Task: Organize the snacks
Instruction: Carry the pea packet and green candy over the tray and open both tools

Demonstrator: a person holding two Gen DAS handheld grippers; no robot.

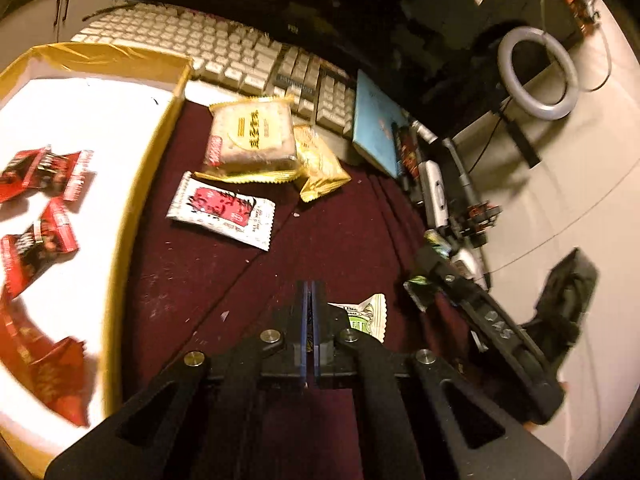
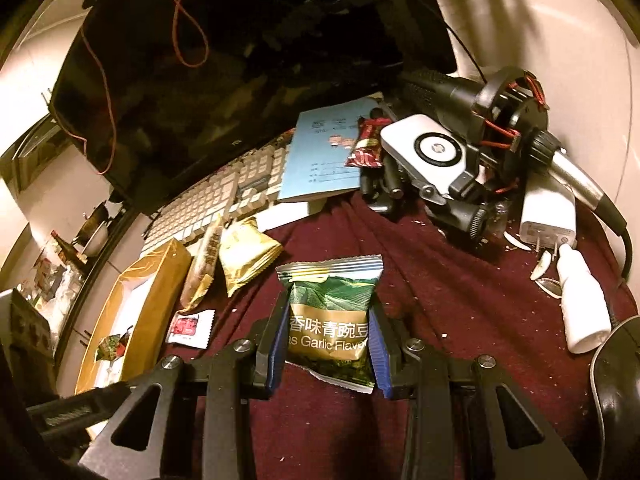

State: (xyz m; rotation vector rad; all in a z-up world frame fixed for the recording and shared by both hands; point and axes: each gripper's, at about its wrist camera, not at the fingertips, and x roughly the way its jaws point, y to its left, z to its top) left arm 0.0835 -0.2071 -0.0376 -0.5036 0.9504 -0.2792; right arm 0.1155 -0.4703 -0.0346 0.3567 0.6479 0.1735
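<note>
Left gripper (image 1: 308,292): fingers pressed together with nothing visible between the tips. A small green-and-white packet (image 1: 370,318) lies on the maroon cloth (image 1: 224,280) just right of the fingers, partly hidden behind them.

Right gripper (image 2: 329,338): pads pinch a green pea packet (image 2: 330,320) by its two side edges. The packet stands upright between the fingers, above the cloth.

Beyond the left gripper, a white-and-red sachet (image 1: 222,216) lies flat on the cloth. Past it, a pale cracker pack (image 1: 252,138) rests partly on a gold packet (image 1: 320,164); both sit just in front of the keyboard (image 1: 224,52).

To the left, the gold-edged box (image 1: 168,120) has a white floor holding several red packets (image 1: 44,172), spread apart.

A blue booklet (image 2: 324,156) lies against the keyboard's right end. Beside it stands a cluster of black camera gear with a white device (image 2: 428,152) on top. A white bottle (image 2: 582,304) lies on the cloth at the right. A dark monitor (image 2: 224,64) stands behind the keyboard.
</note>
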